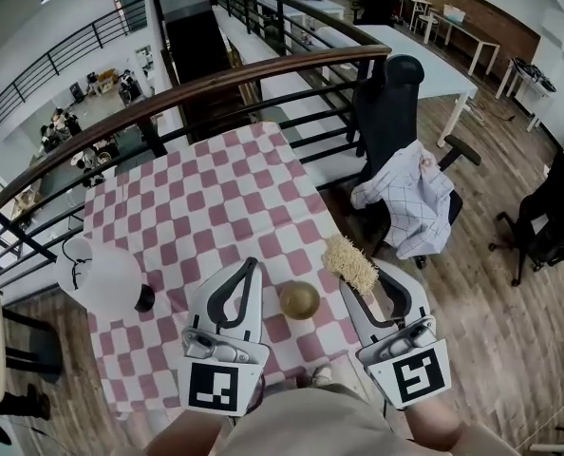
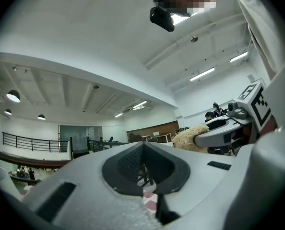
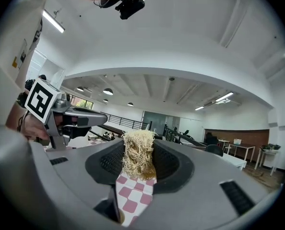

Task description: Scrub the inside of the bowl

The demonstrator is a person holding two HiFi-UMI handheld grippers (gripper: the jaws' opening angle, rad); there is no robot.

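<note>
The small round bowl [image 1: 299,299], glossy golden-brown and seemingly empty, sits upright on the checkered tablecloth [image 1: 216,198] at lower centre, between both grippers. The right gripper [image 1: 358,281] is clamped on a straw-coloured fibrous scrubber [image 1: 350,264] just up-right of the rim, so the bowl lies down-left of it. The left gripper [image 1: 251,268], jaws together and empty, flanks the bowl's left.
</note>
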